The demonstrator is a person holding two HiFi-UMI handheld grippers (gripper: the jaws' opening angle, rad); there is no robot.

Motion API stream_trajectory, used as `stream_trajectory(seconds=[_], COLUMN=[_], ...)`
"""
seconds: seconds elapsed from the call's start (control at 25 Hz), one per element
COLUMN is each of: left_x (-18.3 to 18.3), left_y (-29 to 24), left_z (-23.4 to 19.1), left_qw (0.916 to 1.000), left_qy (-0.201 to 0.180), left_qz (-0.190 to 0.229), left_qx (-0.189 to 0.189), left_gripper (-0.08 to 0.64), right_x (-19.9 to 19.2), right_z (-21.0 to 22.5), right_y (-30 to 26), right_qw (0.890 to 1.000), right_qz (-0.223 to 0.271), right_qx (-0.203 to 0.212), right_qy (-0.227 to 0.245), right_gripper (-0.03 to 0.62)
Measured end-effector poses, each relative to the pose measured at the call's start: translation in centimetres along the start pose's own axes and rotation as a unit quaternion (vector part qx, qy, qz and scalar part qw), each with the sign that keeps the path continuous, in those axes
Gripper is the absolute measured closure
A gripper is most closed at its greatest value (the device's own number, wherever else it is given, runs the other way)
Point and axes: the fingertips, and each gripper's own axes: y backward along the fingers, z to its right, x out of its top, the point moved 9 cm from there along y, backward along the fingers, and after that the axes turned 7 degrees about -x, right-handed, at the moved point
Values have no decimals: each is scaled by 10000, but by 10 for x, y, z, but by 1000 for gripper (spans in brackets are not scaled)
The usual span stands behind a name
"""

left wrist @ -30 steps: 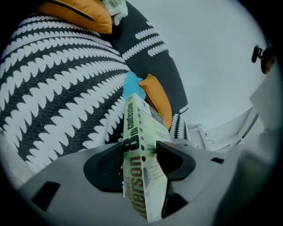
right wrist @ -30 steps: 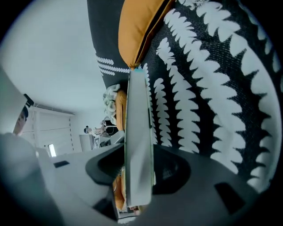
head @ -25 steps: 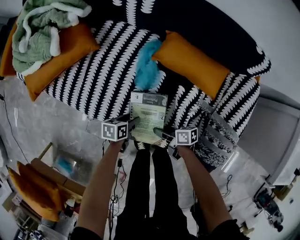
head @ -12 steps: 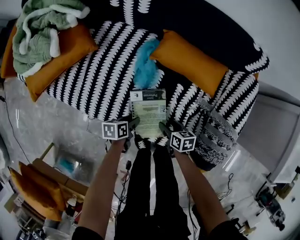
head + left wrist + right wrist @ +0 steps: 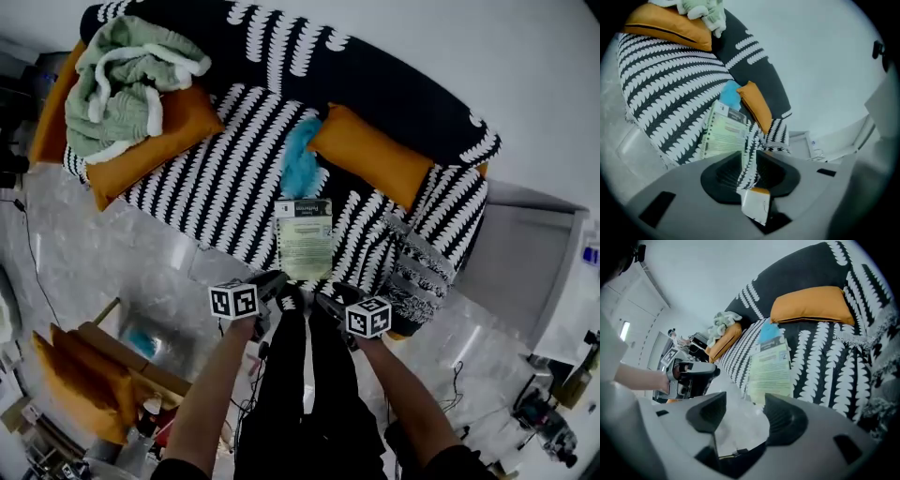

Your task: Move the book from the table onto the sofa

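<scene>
Grey marble floor [image 5: 112, 244] up close, and beyond it a black-and-white patterned sofa [image 5: 216, 178] stretches across the far side. The book [image 5: 305, 246] lies flat on the sofa seat, right at its near edge, just near of a blue cloth [image 5: 300, 159] and left of an orange cushion [image 5: 370, 155]. Its long axis runs near to far, straight away from the person.

Both grippers hang on the near side of it, clear of the cover. The left gripper [image 5: 274, 284] is closing, its jaws down to a narrow gap with nothing gripped; only distant sofa fabric shows through. The right gripper [image 5: 326, 302] stands wide open and empty, with the book [image 5: 772, 366] lying ahead beyond its jaws.

Here's the key line: the book sits dead ahead, between the two, its short near edge facing them, and neither gripper looks clearly nearer. With the book resting on the sofa and nothing gripped, the job looks done.
</scene>
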Motion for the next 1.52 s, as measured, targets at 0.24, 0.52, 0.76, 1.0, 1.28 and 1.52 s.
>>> stream_trajectory(seconds=[0.24,0.52,0.76,1.0,1.28,1.52], left_x=[-35,-55,-57,-60,-56,-48], left_y=[75,129,153,179,184,187], left_z=[68,147,194,224,241,241], left_qw=[9983,9901,9834,9778,9741,9752], left_qy=[205,67,-370,-589,-751,-876], left_qz=[266,588,679,873,968,975], left_qx=[-485,-1273,-1642,-1809,-1899,-1781], left_gripper=[528,549,549,549,549,549], right_x=[16,28,28,17,29,28], right_z=[-55,-116,-156,-177,-181,-184], right_y=[65,135,183,210,230,226], right_qw=[9964,9907,9851,9844,9798,9787], right_qz=[265,504,998,1125,1427,1438], right_qx=[736,1240,1385,1352,1387,1454], right_qy=[-339,-241,-186,-29,182,191], right_gripper=[475,584,584,584,584,584])
